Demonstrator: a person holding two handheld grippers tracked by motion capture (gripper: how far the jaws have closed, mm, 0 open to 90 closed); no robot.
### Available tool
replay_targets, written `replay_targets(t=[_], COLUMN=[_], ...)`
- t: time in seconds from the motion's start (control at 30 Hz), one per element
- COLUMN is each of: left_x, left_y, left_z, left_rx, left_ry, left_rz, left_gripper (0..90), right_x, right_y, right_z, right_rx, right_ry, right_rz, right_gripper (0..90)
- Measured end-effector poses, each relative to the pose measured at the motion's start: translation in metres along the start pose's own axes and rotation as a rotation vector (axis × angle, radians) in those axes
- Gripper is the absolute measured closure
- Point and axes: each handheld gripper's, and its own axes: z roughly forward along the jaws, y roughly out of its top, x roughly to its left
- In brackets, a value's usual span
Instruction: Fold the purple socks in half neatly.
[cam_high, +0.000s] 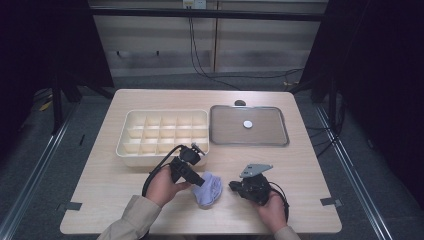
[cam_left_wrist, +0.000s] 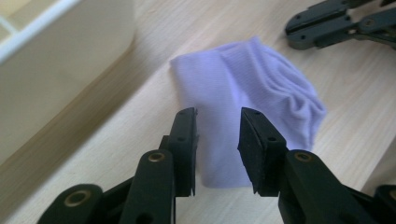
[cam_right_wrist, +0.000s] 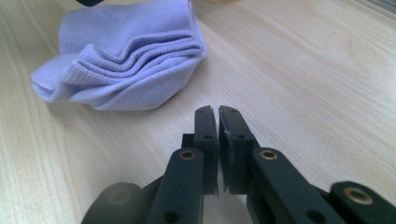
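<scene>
A folded lavender cloth (cam_high: 210, 190) lies on the wooden table near its front edge, between my two grippers. In the left gripper view the cloth (cam_left_wrist: 252, 88) spreads just beyond and under my left gripper (cam_left_wrist: 218, 119), whose jaws stand apart over its near edge. From above, the left gripper (cam_high: 201, 180) touches the cloth's left side. My right gripper (cam_high: 233, 186) sits a little to the right of the cloth. Its jaws are pressed together with nothing between them (cam_right_wrist: 218, 112), and the cloth's layered folds (cam_right_wrist: 126, 60) lie ahead to the left.
A cream divided organizer box (cam_high: 131, 150) stands behind the left gripper; its wall (cam_left_wrist: 56, 70) is close on the left. A metal tray (cam_high: 272, 137) at the back right holds a small white disc (cam_high: 247, 124). A dark round object (cam_high: 240, 103) lies behind the tray.
</scene>
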Motion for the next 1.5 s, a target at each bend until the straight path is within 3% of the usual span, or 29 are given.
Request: replay_targets(t=[0.43,0.6,0.73,1.17,1.5], left_x=[0.007,0.009,0.009,0.006,0.003], left_y=[-0.003,-0.004,-0.004,-0.001,0.001], left_z=[0.018,0.022,0.019,0.011,0.006], left_rx=[0.04,0.052,0.052,0.056,0.037], left_ry=[-0.016,-0.022,-0.02,-0.023,-0.027], left_rz=[-0.05,-0.057,-0.058,-0.049,-0.048], left_gripper=[64.7,70.7,82.3,81.6,75.8], right_x=[0.0,0.001,0.002,0.009,0.017], right_y=[0.0,0.0,0.0,0.003,0.008], right_z=[0.0,0.0,0.0,0.001,0.004], right_rx=[0.001,0.002,0.005,0.006,0.007], right_ry=[0.0,-0.002,-0.005,0.033,0.062], right_rz=[-0.001,-0.002,-0.007,-0.034,-0.064], right_gripper=[85.9,85.9,85.9,85.9,85.9])
